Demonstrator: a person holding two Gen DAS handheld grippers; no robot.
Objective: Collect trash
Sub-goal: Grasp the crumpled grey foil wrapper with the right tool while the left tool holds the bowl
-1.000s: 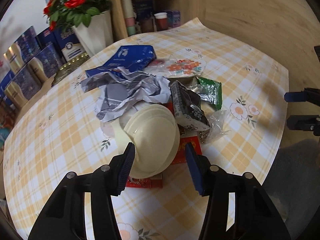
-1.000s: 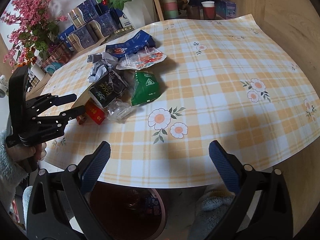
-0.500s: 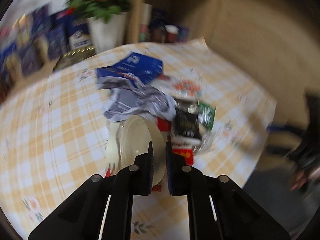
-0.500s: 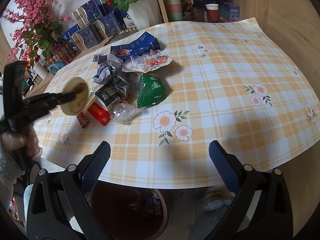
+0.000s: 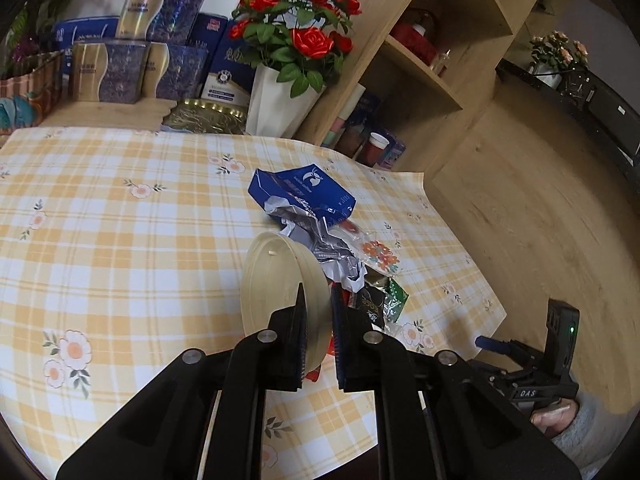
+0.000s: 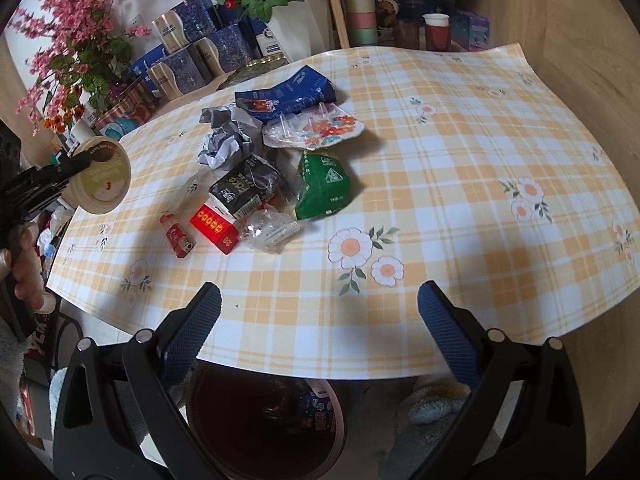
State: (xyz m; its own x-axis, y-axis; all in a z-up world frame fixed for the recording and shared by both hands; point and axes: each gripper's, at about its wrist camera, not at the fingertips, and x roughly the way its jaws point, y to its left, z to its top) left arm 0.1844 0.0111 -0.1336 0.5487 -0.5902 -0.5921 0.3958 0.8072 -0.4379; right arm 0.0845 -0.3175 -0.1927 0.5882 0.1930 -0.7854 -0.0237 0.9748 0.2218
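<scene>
My left gripper [image 5: 318,312] is shut on the rim of a cream paper bowl [image 5: 276,284] and holds it tilted in the air over the table's near-left edge; the bowl also shows in the right wrist view [image 6: 105,176]. On the checked tablecloth [image 6: 460,152] lies a pile of trash: a blue packet [image 6: 292,92], crumpled silver wrapper [image 6: 226,140], flowered clear wrapper [image 6: 320,130], black packet [image 6: 244,190], green packet [image 6: 324,186], red boxes [image 6: 214,226], clear plastic [image 6: 272,230]. My right gripper [image 6: 318,338] is open and empty at the table's front edge.
A dark round bin [image 6: 264,420] with trash inside stands on the floor under the front table edge. A white vase of red roses [image 5: 280,92], blue and gold boxes [image 5: 140,68] and a wooden shelf [image 5: 432,60] with cups stand at the back.
My left gripper closed on the bowl's rim, lifted it off the pile and carried it left and up, away from the trash. My right gripper stayed open at the front edge.
</scene>
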